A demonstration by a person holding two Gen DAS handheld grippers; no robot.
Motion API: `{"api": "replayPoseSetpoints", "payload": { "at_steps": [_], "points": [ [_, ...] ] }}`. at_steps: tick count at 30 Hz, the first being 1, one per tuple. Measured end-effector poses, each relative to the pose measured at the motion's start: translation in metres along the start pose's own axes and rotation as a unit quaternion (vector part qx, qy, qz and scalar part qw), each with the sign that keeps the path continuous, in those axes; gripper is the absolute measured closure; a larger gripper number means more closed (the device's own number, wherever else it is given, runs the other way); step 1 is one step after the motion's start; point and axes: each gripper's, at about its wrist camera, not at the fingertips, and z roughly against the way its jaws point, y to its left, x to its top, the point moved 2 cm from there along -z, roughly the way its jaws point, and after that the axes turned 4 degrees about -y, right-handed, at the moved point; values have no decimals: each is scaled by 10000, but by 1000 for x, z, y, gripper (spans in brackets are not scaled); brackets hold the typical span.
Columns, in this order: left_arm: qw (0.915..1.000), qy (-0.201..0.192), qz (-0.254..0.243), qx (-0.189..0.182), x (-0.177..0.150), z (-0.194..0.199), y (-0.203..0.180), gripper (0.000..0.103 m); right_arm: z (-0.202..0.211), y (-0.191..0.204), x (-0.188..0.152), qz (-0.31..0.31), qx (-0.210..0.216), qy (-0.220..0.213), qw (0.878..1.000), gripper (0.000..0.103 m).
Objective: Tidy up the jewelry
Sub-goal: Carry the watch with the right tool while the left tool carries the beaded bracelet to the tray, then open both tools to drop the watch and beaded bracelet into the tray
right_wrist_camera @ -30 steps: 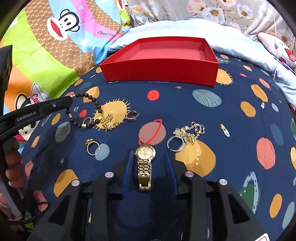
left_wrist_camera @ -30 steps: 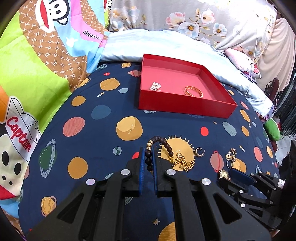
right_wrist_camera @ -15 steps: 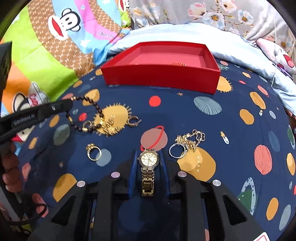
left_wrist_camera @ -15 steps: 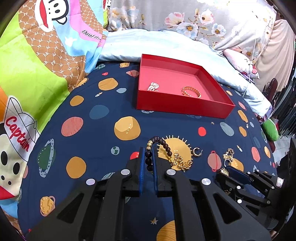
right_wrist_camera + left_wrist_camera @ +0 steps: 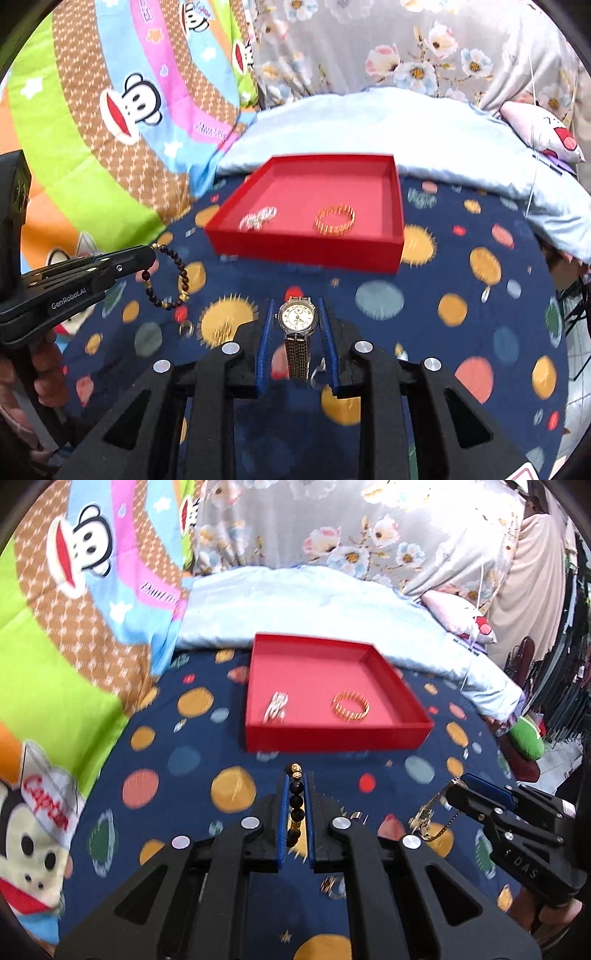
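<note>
Beaded bracelet and watch lifted, red tray holds gold bangle

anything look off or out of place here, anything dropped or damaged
Nothing stands out. The left gripper holds the dark bead bracelet and the right gripper holds the gold watch. The red tray sits flat with two pieces inside.

A dark blue bedspread printed with planets fills the lower frame. At upper left lies a bright quilt with cartoon monkeys. A pale blue blanket crosses the middle, a grey floral sheet behind it. A pink pillow sits at right.
</note>
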Motion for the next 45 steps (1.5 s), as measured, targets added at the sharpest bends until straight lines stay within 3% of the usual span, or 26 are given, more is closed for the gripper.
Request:
{"api": "replayPoseSetpoints", "payload": {
  "at_steps": [8,16,28,32,33,34,36,45],
  "points": [
    [9986,-382,-330,-147,67,-20,-19,96,-13,-18,60,122,-147,-425,9989,80],
    [9982,-300,-328,-395,117,-87,-35,96,-66,-46,107,-36,-283,-475,9985,80],
    [9989,293,-179,-323,120,-188,-23,96,-155,-80,106,-206,-494,158,9984,80],
    [9993,342,-49,-116,118,-205,-14,95,-169,-79,106,-117,-688,67,9975,79],
    [9996,275,4,-54,119,-206,-11,90,-168,-79,107,-86,-773,-11,9970,70],
    [9997,244,37,-13,119,-207,-8,77,-168,-79,108,-66,-825,-55,9966,62],
    [9997,126,179,101,119,-203,-1,60,-161,-79,109,-85,-874,-235,9959,60],
    [9980,-303,255,499,111,-159,13,58,-110,-76,89,-347,-665,-490,9960,60]
  ]
}}
